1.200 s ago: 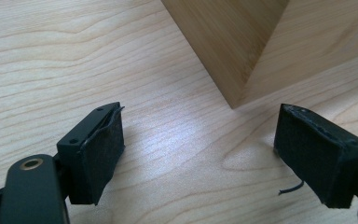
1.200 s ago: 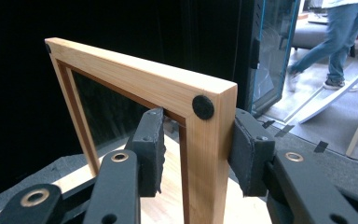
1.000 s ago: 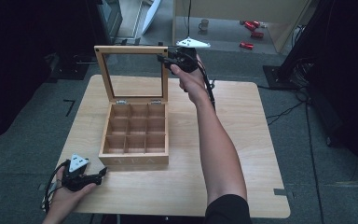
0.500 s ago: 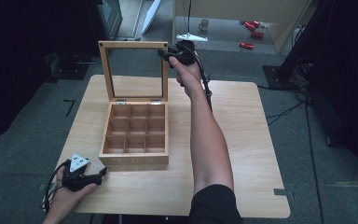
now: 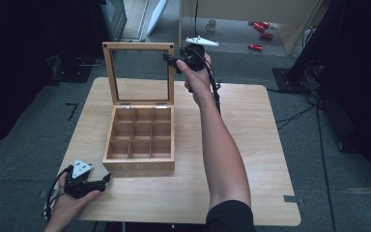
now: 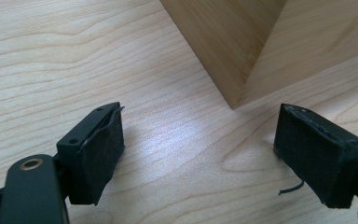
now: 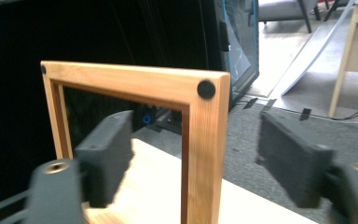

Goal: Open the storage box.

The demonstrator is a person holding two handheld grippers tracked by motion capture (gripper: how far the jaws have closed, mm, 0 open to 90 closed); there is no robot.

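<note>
The wooden tea box [image 5: 138, 140] sits left of centre on the table [image 5: 251, 145], its nine compartments bare. Its glass-paned lid [image 5: 139, 73] stands upright on the rear hinges, so the opening looks done (nothing seems left except pulling the hand clear). The lid's long edges run up and across, its inner face turned toward the person. The right gripper [image 5: 176, 62] has just been opening; its jaws straddle the lid's upper right corner without pressing. The left gripper [image 5: 107, 179] rests near the box's front left corner, jaws wide, holding nothing.
</note>
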